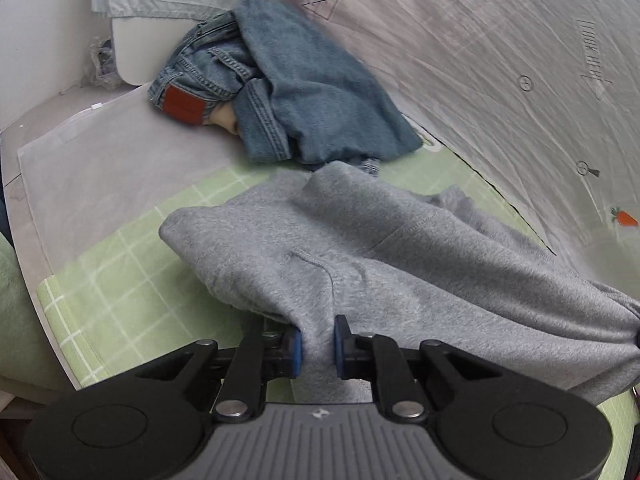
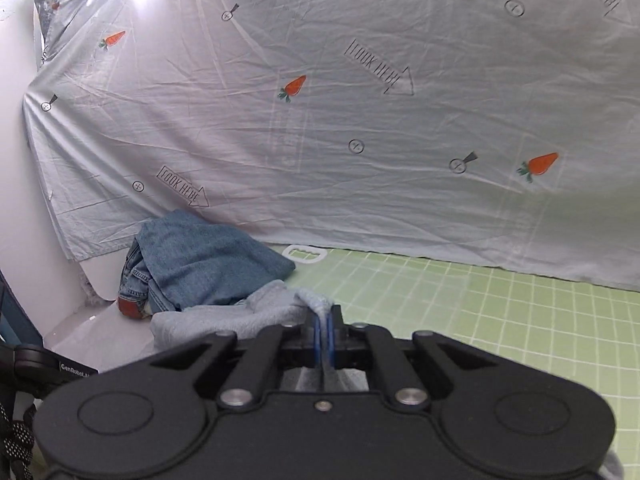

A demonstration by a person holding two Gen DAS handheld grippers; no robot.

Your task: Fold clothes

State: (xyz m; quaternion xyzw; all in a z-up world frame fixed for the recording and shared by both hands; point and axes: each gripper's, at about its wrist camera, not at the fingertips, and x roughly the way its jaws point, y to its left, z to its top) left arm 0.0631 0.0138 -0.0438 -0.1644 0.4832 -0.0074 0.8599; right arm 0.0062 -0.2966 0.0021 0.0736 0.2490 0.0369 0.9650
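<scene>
My left claw [image 1: 317, 346] pinched the grey fleece sweatshirt [image 1: 400, 256]. My right claw [image 2: 323, 330] clamped tight on its hem. Crumpled blue denim jeans [image 1: 288, 92] lay at the green checked mat's [image 1: 108, 300] far edge.

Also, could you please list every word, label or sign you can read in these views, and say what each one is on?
"LOOK HERE": inside arrow outlines printed on the sheet hung behind the mat, repeated many times; the clearest one is at.
"GenRobot": white lettering on a black device at the left edge of the right wrist view; its end is cut off.
Red patch on the jeans: no readable text.
</scene>
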